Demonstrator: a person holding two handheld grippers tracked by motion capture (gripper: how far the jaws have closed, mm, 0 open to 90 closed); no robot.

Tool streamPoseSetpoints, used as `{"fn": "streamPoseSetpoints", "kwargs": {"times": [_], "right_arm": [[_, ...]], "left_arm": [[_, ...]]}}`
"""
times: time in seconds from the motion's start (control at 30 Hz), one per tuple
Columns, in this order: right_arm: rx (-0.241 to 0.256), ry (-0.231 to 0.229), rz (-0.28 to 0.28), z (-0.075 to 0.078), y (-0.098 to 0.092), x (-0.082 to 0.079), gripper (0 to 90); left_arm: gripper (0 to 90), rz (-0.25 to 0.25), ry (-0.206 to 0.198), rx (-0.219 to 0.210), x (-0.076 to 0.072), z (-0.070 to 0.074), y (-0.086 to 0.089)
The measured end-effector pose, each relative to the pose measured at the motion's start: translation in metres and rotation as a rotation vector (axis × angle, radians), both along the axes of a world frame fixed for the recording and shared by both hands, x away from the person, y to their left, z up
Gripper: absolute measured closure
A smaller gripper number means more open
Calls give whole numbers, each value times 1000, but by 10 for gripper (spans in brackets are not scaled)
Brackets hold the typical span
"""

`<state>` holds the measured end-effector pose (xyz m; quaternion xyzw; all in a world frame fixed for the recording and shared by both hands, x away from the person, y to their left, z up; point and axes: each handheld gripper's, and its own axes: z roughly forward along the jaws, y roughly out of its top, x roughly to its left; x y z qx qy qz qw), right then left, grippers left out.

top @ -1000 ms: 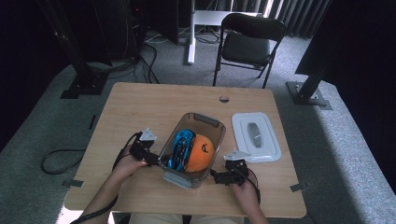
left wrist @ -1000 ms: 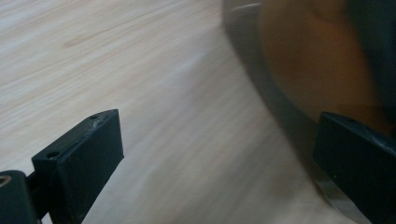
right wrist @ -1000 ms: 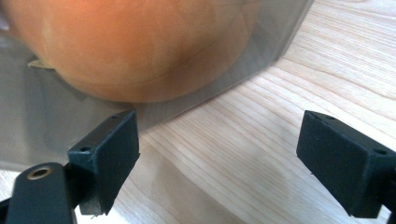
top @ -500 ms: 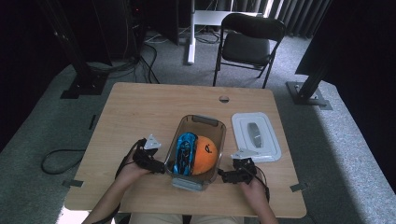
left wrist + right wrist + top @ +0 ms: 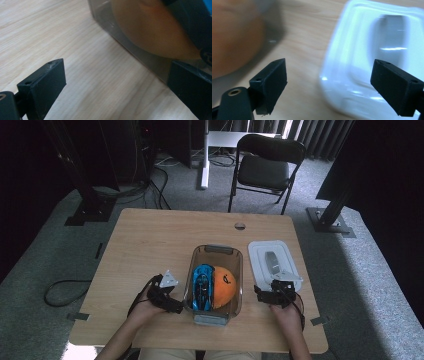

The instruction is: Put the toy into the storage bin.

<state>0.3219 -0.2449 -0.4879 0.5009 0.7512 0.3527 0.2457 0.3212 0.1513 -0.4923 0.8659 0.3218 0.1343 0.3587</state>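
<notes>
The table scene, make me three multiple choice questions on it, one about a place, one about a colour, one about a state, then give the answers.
1. Where does the white lid lie?
A. on the bin
B. on the table, right of the bin
C. on the chair

2. What colour is the round thing in the bin, beside the blue thing?
A. orange
B. green
C. white

3. How do the jaws of the left gripper and right gripper stand?
A. both open
B. both shut
C. one shut on the lid

Answers: 1 B, the high view shows the lid flat on the wood beside the bin. 2 A, the ball is orange. 3 A, each gripper view shows a wide gap between its jaws, with nothing held.
</notes>
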Motion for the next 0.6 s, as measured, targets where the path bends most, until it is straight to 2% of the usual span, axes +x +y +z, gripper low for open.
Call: {"fn": "streamPoseSetpoints", "kwargs": {"times": [0.1,0.17,0.2,0.23,0.43,0.6], "right_arm": [[-8,-14,-60,-1,-8,6,231],[-12,-15,-81,-1,-11,9,235],[-37,-18,-115,-2,-17,17,293],[-47,-15,-131,-3,-19,21,292],[-47,36,-158,-12,-30,42,321],[-46,61,-156,-18,-33,51,356]], "left_arm": [[29,-7,-3,3,-2,0,-2],[29,-11,-7,9,-4,0,-5],[29,-17,-7,8,-5,1,-6],[29,-24,-5,10,-6,1,-7],[29,-42,-15,12,-10,2,-15],[29,-65,-17,17,-13,2,-23]]}}
